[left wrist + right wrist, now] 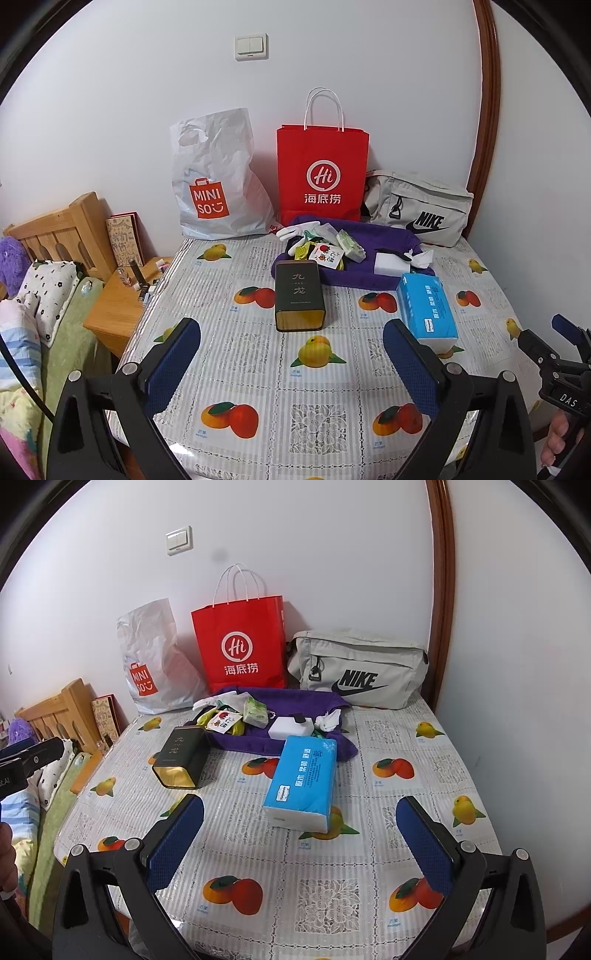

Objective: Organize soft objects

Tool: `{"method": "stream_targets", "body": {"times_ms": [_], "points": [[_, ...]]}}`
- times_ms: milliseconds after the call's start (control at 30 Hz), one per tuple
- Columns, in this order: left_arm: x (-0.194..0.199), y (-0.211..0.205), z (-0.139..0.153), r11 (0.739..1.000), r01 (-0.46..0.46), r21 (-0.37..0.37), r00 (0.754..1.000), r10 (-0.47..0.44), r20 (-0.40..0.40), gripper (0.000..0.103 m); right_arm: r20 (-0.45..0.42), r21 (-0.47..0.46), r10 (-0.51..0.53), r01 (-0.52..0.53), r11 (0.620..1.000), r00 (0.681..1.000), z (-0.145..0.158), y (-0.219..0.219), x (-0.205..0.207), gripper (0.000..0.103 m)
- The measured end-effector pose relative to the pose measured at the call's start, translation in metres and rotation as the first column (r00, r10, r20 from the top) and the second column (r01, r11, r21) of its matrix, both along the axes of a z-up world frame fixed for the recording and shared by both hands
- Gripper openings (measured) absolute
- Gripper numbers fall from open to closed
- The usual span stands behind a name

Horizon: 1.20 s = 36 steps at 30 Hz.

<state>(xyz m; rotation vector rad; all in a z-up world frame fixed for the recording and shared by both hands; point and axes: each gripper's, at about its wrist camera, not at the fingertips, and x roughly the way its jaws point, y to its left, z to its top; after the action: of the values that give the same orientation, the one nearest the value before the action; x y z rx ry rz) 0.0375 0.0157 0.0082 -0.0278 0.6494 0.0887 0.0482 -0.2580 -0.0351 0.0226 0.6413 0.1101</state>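
Left wrist view: our left tool point(291, 363) hangs spread wide and empty over the tabletop point(258, 369), with the dark tin point(299, 295) straight ahead. We'd leave that alone since it's rigid.

Right wrist view: our right tool point(300, 843) is also spread, holding nothing. The blue tissue pack point(304, 779) lies just ahead between the fingers, so we'd squeeze it gently across its middle, aiming for the purple pouch point(295, 738) behind it.

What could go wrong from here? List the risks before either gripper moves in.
1. The blue tissue pack is soft; a hard squeeze by the open right gripper may crush it.
2. The dark tin lies close in front of the purple cloth; reaching past it could knock it.
3. Small loose items piled on the cloth may spill if it is pulled.
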Motion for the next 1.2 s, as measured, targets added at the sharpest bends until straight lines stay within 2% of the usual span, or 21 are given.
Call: {"method": "stream_targets", "body": {"times_ms": [1200], "points": [[-0.005, 0.0036, 0.0009, 1.0, -0.021, 0.002, 1.0, 0.021, -0.001, 0.1, 0.003, 0.001, -0.005, 0.005, 1.0, 1.0, 0.0022, 0.0014, -0.0043, 0.102]]}}
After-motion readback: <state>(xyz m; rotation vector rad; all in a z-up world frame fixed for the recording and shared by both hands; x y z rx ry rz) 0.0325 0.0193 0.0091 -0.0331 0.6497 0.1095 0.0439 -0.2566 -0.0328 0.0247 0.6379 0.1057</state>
